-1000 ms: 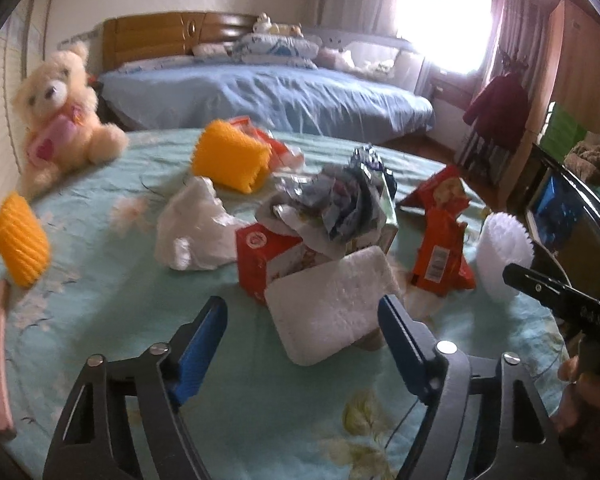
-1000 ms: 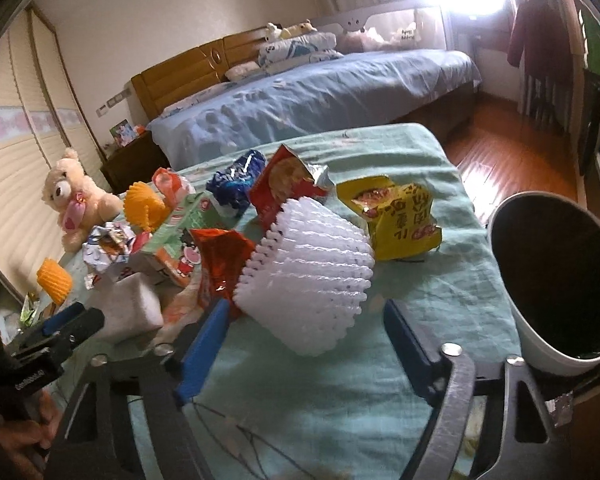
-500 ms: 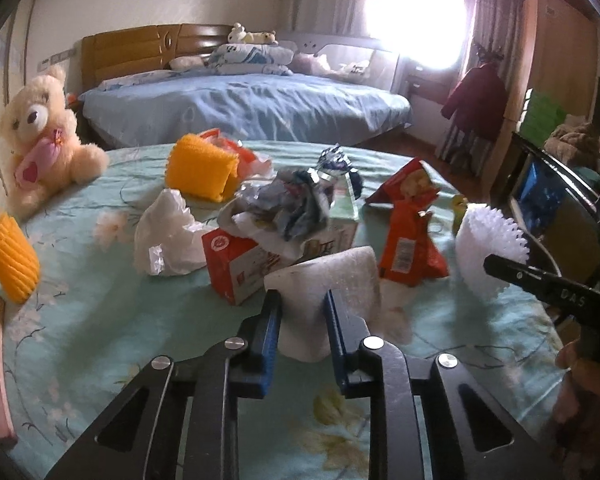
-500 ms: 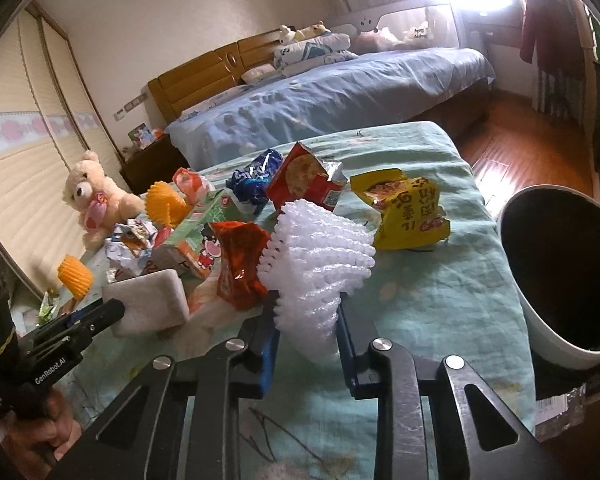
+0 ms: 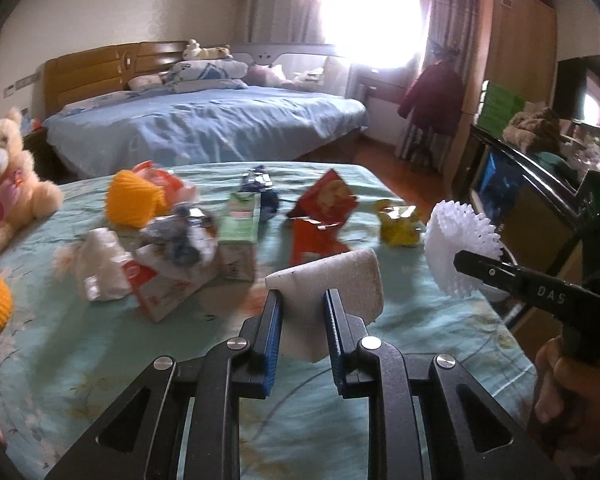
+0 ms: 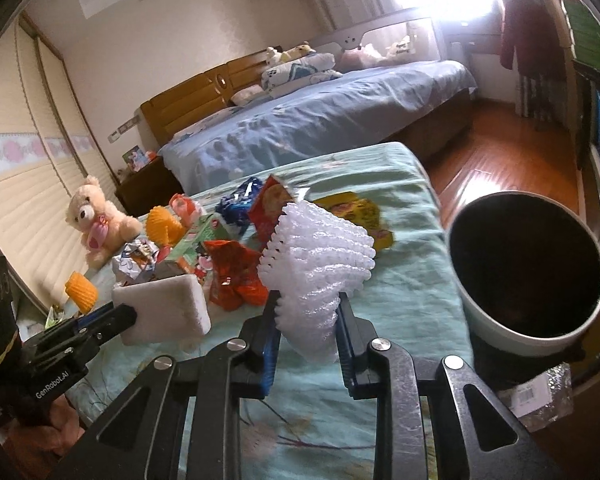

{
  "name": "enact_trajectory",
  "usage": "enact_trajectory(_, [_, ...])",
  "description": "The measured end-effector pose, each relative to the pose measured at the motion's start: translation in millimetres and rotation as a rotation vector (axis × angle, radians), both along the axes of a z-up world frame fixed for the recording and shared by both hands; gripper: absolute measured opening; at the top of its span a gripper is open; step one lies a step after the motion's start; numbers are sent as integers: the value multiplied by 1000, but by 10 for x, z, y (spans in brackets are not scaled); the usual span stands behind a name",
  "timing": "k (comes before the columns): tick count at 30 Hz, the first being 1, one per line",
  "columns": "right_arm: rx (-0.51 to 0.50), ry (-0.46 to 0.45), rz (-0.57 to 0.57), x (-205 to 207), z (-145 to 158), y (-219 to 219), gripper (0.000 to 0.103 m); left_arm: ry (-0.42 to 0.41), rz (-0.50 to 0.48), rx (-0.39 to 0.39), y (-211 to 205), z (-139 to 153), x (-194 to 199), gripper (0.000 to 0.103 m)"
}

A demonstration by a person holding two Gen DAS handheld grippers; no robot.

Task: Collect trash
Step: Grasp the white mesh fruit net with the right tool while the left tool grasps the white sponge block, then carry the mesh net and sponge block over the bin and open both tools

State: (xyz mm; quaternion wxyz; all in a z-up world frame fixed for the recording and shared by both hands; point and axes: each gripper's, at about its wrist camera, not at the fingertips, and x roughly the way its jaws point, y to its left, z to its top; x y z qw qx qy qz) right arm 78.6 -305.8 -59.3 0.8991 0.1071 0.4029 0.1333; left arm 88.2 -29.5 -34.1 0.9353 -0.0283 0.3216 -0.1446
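We see the white foam block (image 5: 332, 280) pinched in our left tongs (image 5: 300, 300) and the white foam net (image 6: 320, 256) squeezed in our right tongs (image 6: 306, 308) — both lifted clear of the table (image 6: 412, 304). Wrappers (image 6: 236, 276) litter the cloth at ten o'clock of the net; the dark bin (image 6: 524, 272) stands at three o'clock, beside the table's edge.

A pile of wrappers (image 6: 236, 280) was spread on the table (image 6: 412, 304) at 11 o'clock in the right wrist view. The bin (image 6: 524, 272) was placed at 3 o'clock beside the table edge. A stuffed bear (image 6: 96, 220) was seated at 9 o'clock, and the bed (image 6: 320, 128) was set behind at 12 o'clock.
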Motion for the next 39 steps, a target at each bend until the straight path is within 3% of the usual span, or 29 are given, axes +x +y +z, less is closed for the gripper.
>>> enact_trajectory(21, [5,16,-191,-127,-8,-1042,26,28,-165,10,-1002,-39,523,20])
enact_trajectory(39, [-14,43,-251,91,-104,-1555,29,18,-218,40,-1724,-103,948,22])
